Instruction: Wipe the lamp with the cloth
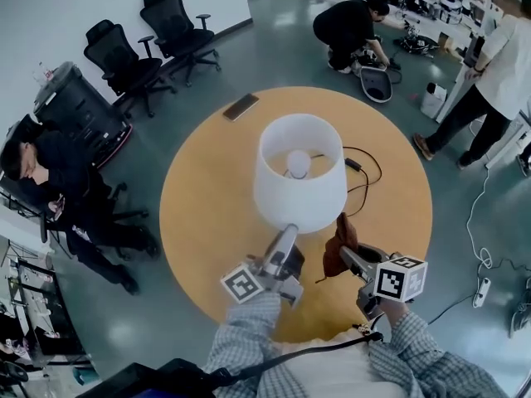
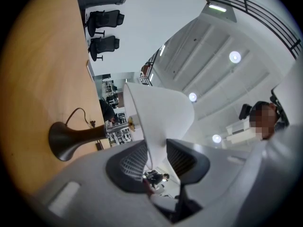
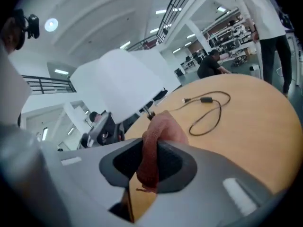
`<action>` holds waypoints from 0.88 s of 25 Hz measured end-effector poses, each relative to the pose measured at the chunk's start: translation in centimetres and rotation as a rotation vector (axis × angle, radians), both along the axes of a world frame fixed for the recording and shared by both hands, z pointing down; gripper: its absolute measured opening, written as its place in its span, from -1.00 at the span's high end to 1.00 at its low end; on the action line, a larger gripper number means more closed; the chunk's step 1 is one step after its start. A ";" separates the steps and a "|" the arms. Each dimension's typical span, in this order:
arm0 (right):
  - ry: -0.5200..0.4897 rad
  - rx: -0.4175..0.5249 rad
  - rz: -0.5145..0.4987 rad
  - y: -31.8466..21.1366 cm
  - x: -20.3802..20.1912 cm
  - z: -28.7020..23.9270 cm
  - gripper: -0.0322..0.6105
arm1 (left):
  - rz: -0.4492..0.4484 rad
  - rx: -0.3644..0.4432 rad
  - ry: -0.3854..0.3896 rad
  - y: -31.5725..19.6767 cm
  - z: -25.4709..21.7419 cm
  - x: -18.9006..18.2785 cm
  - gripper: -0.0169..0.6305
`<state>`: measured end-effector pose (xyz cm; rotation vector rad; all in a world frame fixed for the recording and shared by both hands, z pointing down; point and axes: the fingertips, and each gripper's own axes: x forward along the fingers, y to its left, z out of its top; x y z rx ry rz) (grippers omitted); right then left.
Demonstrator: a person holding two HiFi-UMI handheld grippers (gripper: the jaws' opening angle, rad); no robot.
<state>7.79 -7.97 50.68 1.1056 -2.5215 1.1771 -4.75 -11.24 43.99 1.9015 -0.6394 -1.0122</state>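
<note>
The lamp has a white shade (image 1: 299, 172) and stands in the middle of a round wooden table (image 1: 199, 214). My left gripper (image 1: 286, 234) reaches up to the shade's near lower rim. In the left gripper view the thin shade edge (image 2: 156, 117) runs between the jaws of the left gripper (image 2: 156, 148), which is shut on it, and the dark flared base (image 2: 66, 138) shows behind. My right gripper (image 1: 348, 254) is just right of the shade, shut on a reddish-brown cloth (image 1: 340, 243). The cloth (image 3: 154, 145) bunches up out of the right gripper (image 3: 151, 151), close to the shade (image 3: 118, 84).
The lamp's black cable (image 1: 365, 168) loops over the table's right side. A phone (image 1: 241, 106) lies at the far left edge. Office chairs (image 1: 158, 40) stand beyond. One person sits at the left (image 1: 58, 181), another crouches (image 1: 353, 27), a third stands at the right (image 1: 489, 89).
</note>
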 end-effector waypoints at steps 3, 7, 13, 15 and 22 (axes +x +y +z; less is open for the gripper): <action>-0.023 0.166 0.042 -1.9 1.0 -6.8 0.65 | -0.001 -0.002 -0.010 -0.1 0.0 -0.1 0.56; -0.044 0.412 0.070 -4.4 0.7 -16.6 0.65 | -0.003 -0.005 -0.009 -0.1 0.0 -0.1 0.56; -0.049 0.526 -0.011 -6.0 -2.8 -20.8 0.65 | -0.003 -0.011 -0.015 -0.2 0.0 -0.1 0.56; -0.047 0.508 -0.014 -6.3 -3.5 -20.0 0.65 | -0.003 -0.012 -0.016 -0.1 0.0 0.0 0.56; -0.050 0.473 0.022 -6.9 -2.9 -19.1 0.65 | -0.001 -0.013 -0.012 -0.1 -0.3 -0.1 0.56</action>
